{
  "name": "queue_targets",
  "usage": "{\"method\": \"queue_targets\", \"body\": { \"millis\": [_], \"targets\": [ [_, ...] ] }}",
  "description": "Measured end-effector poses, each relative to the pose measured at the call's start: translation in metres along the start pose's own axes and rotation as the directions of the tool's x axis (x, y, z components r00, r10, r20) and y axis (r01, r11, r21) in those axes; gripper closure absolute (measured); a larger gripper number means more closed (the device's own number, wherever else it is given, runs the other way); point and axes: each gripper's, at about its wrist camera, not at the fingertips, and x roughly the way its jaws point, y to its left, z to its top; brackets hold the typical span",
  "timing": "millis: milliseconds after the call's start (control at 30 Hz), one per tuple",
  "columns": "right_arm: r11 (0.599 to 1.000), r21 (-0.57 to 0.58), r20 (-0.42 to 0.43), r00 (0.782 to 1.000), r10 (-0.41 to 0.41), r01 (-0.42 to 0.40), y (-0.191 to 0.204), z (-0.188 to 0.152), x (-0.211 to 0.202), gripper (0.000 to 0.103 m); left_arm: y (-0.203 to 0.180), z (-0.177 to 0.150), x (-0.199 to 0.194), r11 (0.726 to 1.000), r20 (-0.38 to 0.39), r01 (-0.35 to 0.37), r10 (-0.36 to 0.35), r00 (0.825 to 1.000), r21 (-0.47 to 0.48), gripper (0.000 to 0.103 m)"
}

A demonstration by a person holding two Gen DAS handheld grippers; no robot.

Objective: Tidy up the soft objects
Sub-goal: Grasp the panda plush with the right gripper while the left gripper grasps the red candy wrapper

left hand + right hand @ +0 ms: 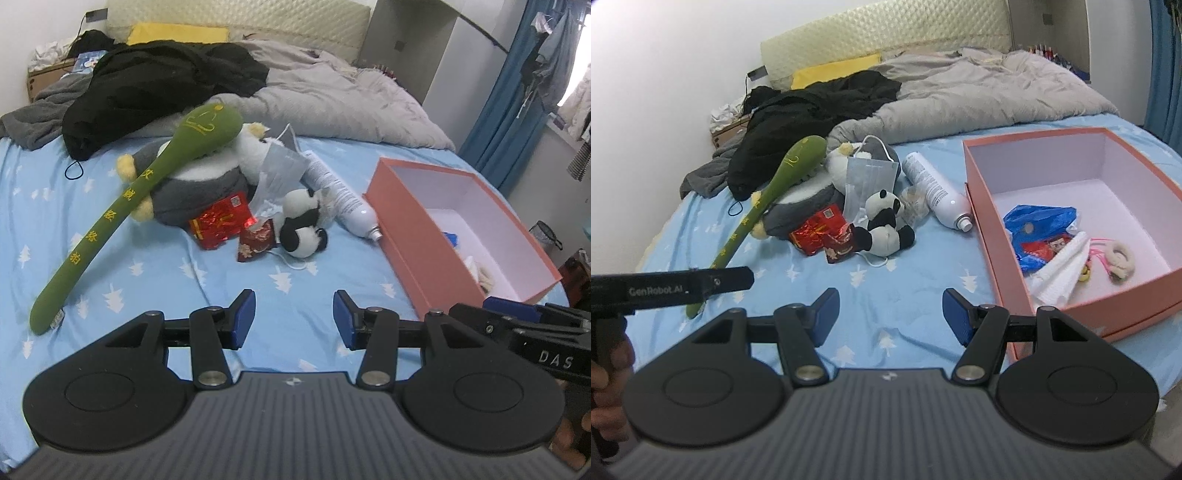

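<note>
A pile lies on the blue bed sheet: a long green plush stick [122, 199] [757, 210], a grey and white plush [207, 184] [809, 199], a small panda plush [303, 225] [884, 225], a face mask [277, 173] [868, 177], red packets [221, 221] [820, 229] and a white spray can [340, 195] [936, 192]. An open pink box [424, 258] [997, 236] stands to the right. My left gripper [294, 319] is open and empty, short of the pile. My right gripper [891, 315] is open and empty, beside the box's near left corner.
The box holds a blue bag [1038, 229], white cloth [1060, 273] and a fluffy hair tie [1121, 260]. A black garment [159, 85] and a grey duvet [332, 96] lie at the head of the bed. Blue curtains [506, 92] hang at right.
</note>
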Motion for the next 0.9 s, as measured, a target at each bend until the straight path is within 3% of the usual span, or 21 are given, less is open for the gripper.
{"method": "queue_targets", "body": {
  "millis": [300,533,733,900],
  "targets": [
    [0.999,-0.033,-0.055,0.998,0.024,-0.026,0.002,0.018,0.049,0.039,0.031,0.011,0.057,0.998,-0.034,-0.048,0.046,0.998,-0.050,0.050],
    [0.997,-0.052,-0.133,0.990,0.042,-0.049,0.004,0.037,0.103,0.039,0.055,0.027,0.117,0.996,-0.064,-0.048,0.044,0.997,-0.074,0.050],
    [0.996,-0.072,-0.174,0.984,0.047,-0.060,0.006,0.055,0.156,0.039,0.075,0.040,0.159,0.993,-0.060,-0.073,0.068,0.996,-0.097,0.050],
    [0.996,-0.048,-0.200,0.978,0.061,-0.072,0.005,0.066,0.195,0.039,0.089,0.049,0.186,0.991,-0.039,-0.123,0.120,0.992,-0.062,0.050]
  ]
}}
